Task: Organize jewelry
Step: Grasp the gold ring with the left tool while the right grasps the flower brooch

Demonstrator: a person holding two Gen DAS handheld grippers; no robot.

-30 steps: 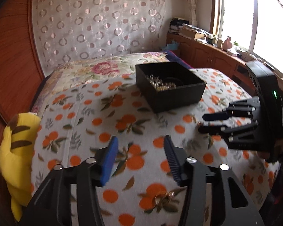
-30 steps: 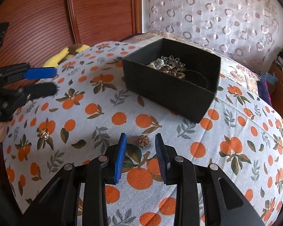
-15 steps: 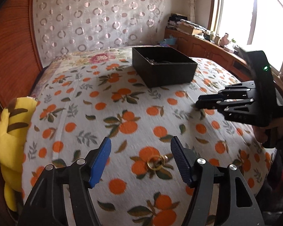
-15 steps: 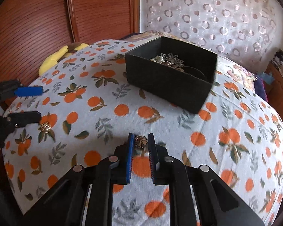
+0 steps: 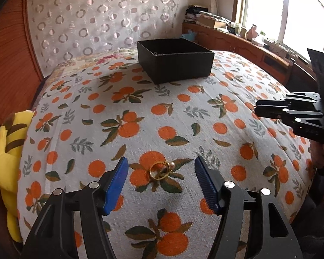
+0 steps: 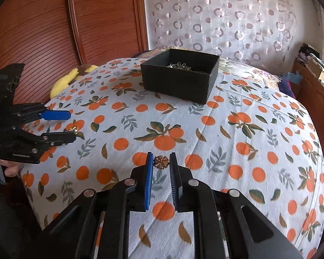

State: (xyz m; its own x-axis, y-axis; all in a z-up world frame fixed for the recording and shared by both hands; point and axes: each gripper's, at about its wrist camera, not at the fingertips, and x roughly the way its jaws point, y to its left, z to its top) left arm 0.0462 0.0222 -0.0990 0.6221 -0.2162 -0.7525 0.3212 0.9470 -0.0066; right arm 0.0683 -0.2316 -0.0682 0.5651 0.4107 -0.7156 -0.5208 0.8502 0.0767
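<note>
A gold ring with a small pearl point(image 5: 161, 170) lies on the orange-print cloth between the fingers of my open left gripper point(image 5: 161, 168), low over the cloth. My right gripper point(image 6: 161, 160) is shut on a bronze flower-shaped jewel point(image 6: 161, 162) at its fingertips, just above the cloth. A black open box point(image 6: 180, 76) with several jewelry pieces inside stands at the far side of the bed; it also shows in the left wrist view point(image 5: 175, 59). The left gripper and the ring point(image 6: 73, 129) also show at the left of the right wrist view.
A yellow plush toy point(image 5: 5, 161) lies at the bed's left edge by the wooden headboard point(image 6: 43, 32). A wooden sideboard point(image 5: 237, 41) with clutter runs under the window on the right. A patterned curtain hangs behind the bed.
My left gripper moved down and forward so the ring now lies between its open fingers. My right gripper closed on the flower jewel and holds it.
</note>
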